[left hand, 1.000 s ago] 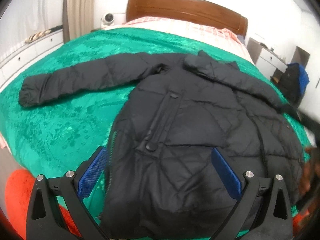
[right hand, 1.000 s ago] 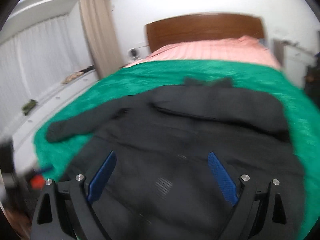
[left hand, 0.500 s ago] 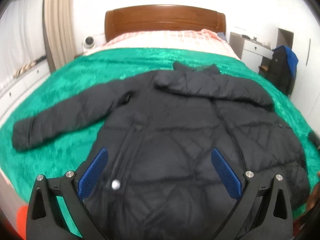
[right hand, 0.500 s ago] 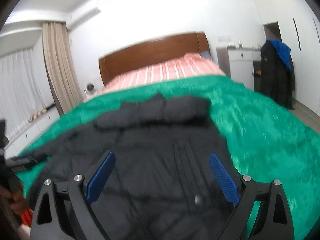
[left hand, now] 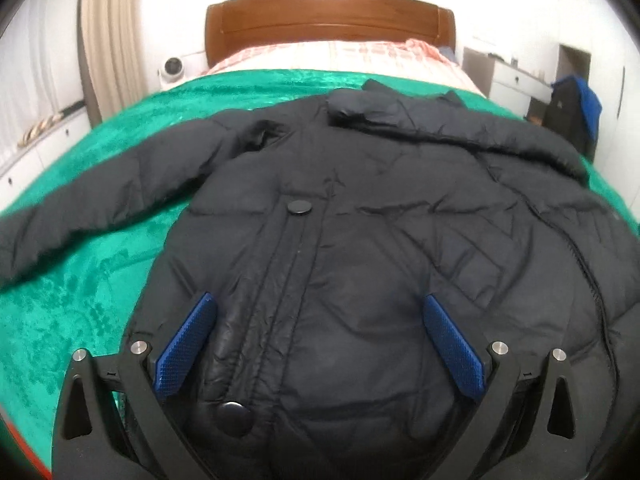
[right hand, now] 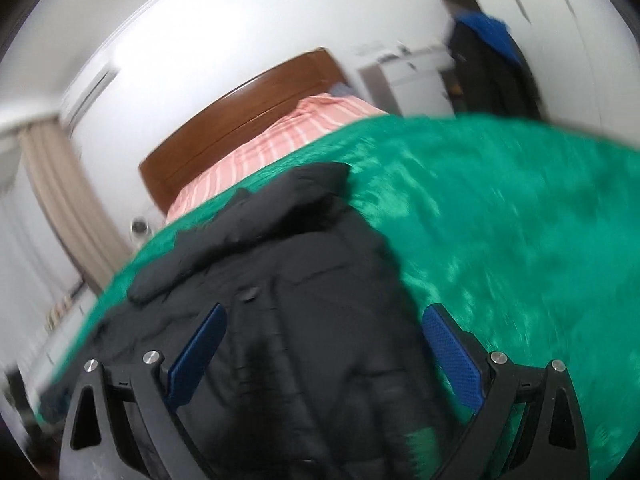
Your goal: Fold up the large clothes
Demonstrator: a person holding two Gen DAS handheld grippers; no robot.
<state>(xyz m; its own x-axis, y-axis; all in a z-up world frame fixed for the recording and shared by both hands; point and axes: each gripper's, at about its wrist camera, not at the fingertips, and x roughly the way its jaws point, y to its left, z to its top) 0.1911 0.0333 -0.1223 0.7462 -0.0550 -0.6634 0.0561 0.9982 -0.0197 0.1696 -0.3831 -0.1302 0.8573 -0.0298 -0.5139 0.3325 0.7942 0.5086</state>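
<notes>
Jacket (left hand: pixel 360 240) lies flat on my green bedspread (left hand: pixel 80 280), my left gripper (left hand: pixel 320 340) spread, my right gripper (right hand: pixel 324 344) opening, both over it, pinching nothing.

we see open green blanket (right hand: pixel 520 216) to the right of the black jacket (left hand: pixel 360 240) and more at its left, crossed by the outstretched sleeve (left hand: pixel 100 204). the wooden headboard (left hand: pixel 328 20) closes the bed's far end; a dark hanging coat (right hand: pixel 488 64) stands beyond.
</notes>
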